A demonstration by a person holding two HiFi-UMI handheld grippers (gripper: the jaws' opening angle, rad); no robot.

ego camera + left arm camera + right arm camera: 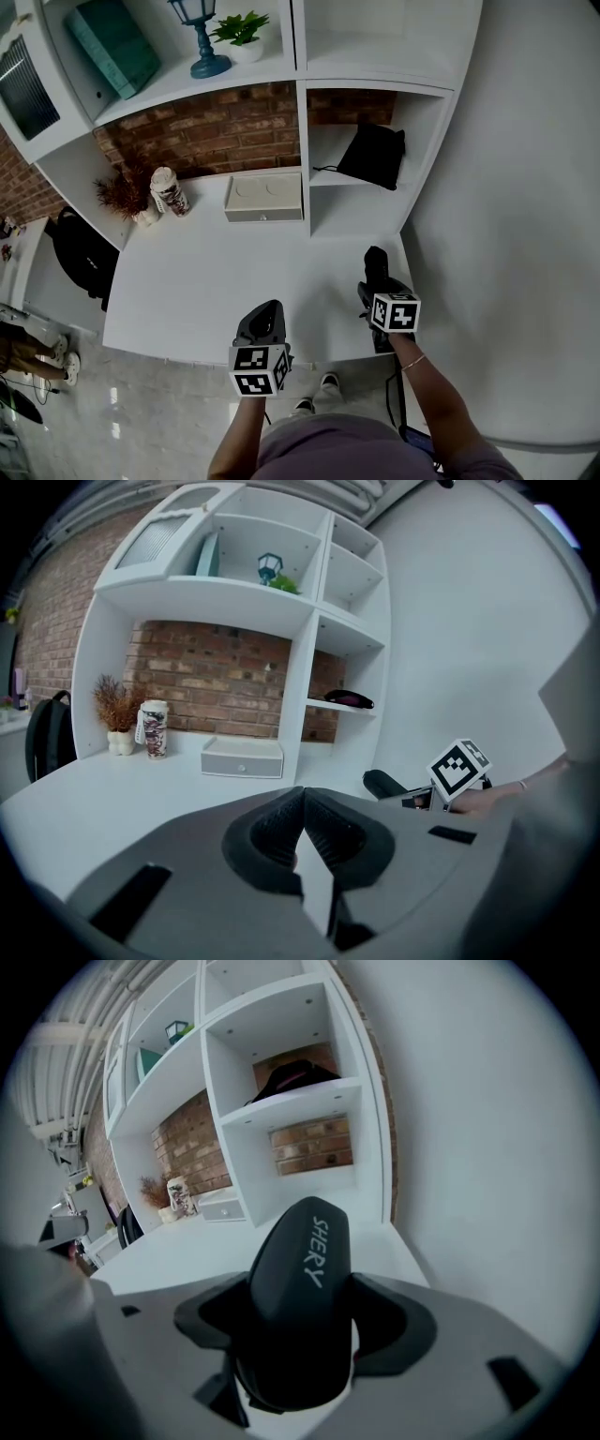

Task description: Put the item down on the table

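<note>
We are pinching the black SHERY case in our right tongs, its rounded end sticking out past the tips. It is hanging over the right front part of the white bench, near the wall. We cannot tell whether it is touching the surface. Our left tongs are pressed together with nothing between them, hovering over the bench's front edge. Farther back, a grey drawer box, a patterned cup and a dried plant are standing along the brick wall.
</note>
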